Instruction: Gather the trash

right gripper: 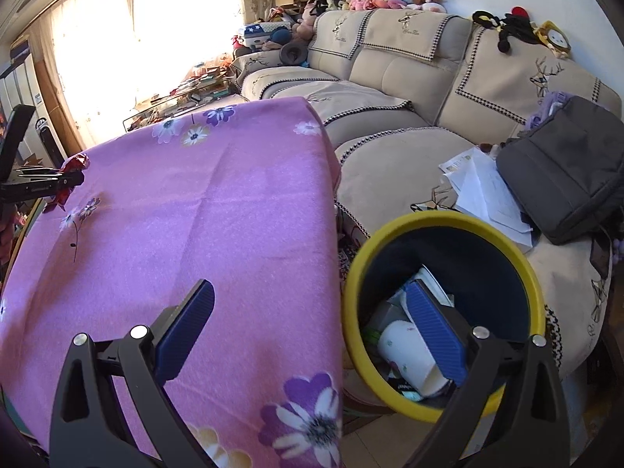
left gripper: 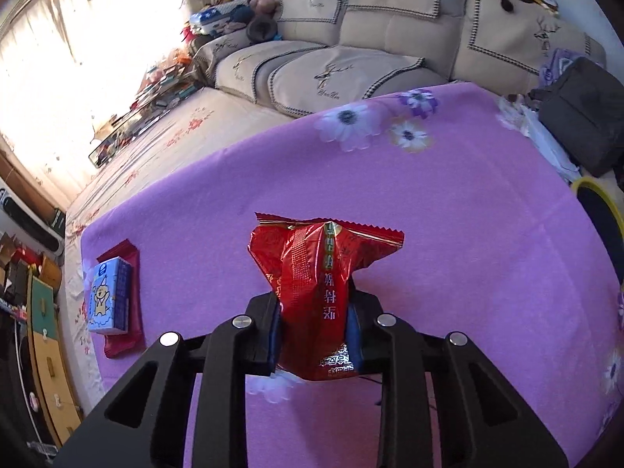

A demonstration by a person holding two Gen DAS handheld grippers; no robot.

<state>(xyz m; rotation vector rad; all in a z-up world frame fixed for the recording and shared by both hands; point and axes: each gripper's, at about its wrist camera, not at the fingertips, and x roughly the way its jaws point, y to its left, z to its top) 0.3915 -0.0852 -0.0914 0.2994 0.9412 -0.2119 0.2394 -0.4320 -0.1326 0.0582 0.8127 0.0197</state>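
My left gripper (left gripper: pixel 316 323) is shut on a crinkled red foil snack wrapper (left gripper: pixel 316 273), held above the purple flowered tablecloth (left gripper: pixel 448 214); its blue pads press both sides of the wrapper. In the right wrist view that same gripper (right gripper: pixel 74 179) shows at the far left with the red wrapper (right gripper: pixel 76 163) in it. My right gripper (right gripper: pixel 312 323) stands open and empty at the table's right edge, its right finger over the yellow-rimmed trash bin (right gripper: pixel 534 273). The bin holds a white paper cup (right gripper: pixel 405 355) and other scraps.
A blue tissue pack (left gripper: pixel 107 298) lies on a dark red wrapper (left gripper: pixel 130 335) at the table's left end. A beige sofa (right gripper: pixel 390 78) runs behind the table, carrying a grey bag (right gripper: pixel 565 171) and loose papers (right gripper: pixel 483 191). The bin's rim (left gripper: pixel 602 202) shows right of the table.
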